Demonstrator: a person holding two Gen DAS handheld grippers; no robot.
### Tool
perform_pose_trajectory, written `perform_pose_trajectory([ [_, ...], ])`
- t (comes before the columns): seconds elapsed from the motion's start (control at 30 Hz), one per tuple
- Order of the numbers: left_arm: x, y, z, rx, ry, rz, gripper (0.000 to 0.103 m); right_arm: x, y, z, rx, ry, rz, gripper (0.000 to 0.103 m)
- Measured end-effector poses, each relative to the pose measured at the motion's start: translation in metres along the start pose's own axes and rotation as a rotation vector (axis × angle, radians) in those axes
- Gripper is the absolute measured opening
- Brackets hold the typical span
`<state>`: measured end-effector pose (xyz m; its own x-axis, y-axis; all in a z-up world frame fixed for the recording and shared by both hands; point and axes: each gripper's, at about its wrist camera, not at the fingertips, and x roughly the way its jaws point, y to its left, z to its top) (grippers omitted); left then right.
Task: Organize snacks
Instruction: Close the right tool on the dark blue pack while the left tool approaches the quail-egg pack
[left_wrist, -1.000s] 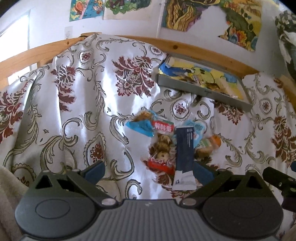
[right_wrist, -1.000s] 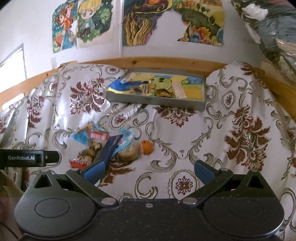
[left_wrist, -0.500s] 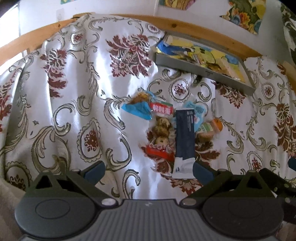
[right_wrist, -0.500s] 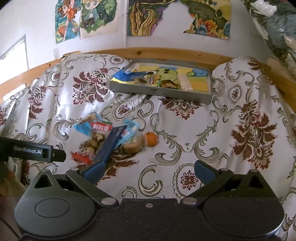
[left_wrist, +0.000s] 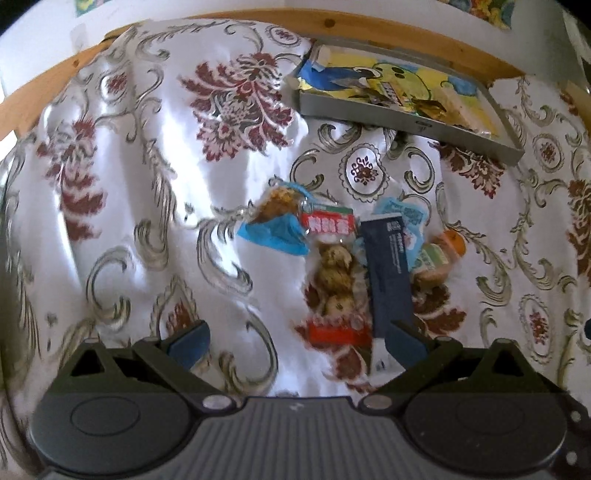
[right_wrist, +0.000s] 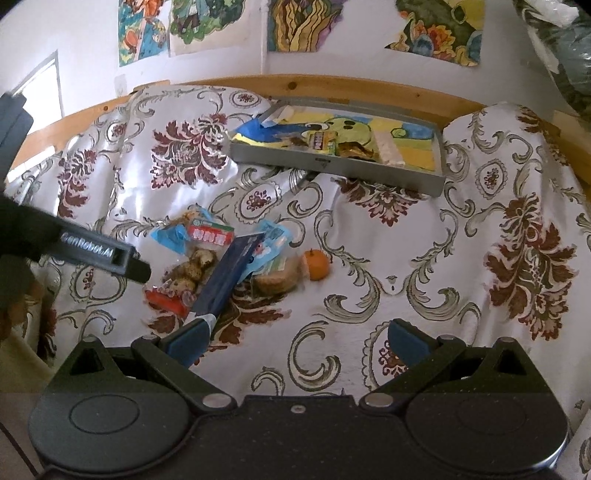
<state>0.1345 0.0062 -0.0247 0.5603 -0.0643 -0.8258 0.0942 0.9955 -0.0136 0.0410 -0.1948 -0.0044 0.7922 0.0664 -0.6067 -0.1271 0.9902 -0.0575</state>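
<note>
Left gripper (left_wrist: 295, 338) spread wide, nothing between its blue pads, hovering above the snack pile. Its right pad (left_wrist: 404, 345) overlaps the near end of a dark blue stick pack (left_wrist: 389, 275) in the left wrist view; contact cannot be told. Right gripper (right_wrist: 295, 338) also released wide, empty, low over the patterned cloth (right_wrist: 406, 258), with the pile ahead and to its left.

Snack pile sits mid-cloth: dark blue stick pack lying across the top, a clear pack of brown round snacks with red ends (left_wrist: 334, 280) just left of it, a light blue packet (left_wrist: 275, 230) further left, another blue packet (right_wrist: 271, 240) under the stick's far end, a wrapped round cake (right_wrist: 277, 277) to the right, a small orange (right_wrist: 317, 264) just beside that.

Grey tray (right_wrist: 332, 166) further back near the wooden rail (right_wrist: 369, 88), holding a few wrappers on a yellow-green cartoon lining. Drawings taped on the wall (right_wrist: 240, 55) behind.
</note>
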Motion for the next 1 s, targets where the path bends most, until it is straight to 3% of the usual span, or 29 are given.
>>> perform_pose_trajectory([
  [0.17, 0.012, -0.003, 0.008, 0.049, -0.007, 0.019, 0.103, 0.011, 0.005, 0.005, -0.051, 0.005, -0.005, 0.102],
  [0.33, 0.026, 0.008, 0.011, -0.011, 0.028, 0.005, 0.103, 0.027, 0.016, 0.014, -0.14, -0.004, -0.028, 0.102],
  [0.77, 0.044, 0.036, 0.027, -0.165, 0.042, -0.045, 0.103, 0.093, 0.067, 0.021, -0.281, 0.017, 0.046, 0.102],
  [1.0, 0.053, 0.036, 0.028, -0.187, 0.044, -0.116, 0.102, 0.119, 0.079, 0.022, -0.222, 0.063, 0.069, 0.084],
])
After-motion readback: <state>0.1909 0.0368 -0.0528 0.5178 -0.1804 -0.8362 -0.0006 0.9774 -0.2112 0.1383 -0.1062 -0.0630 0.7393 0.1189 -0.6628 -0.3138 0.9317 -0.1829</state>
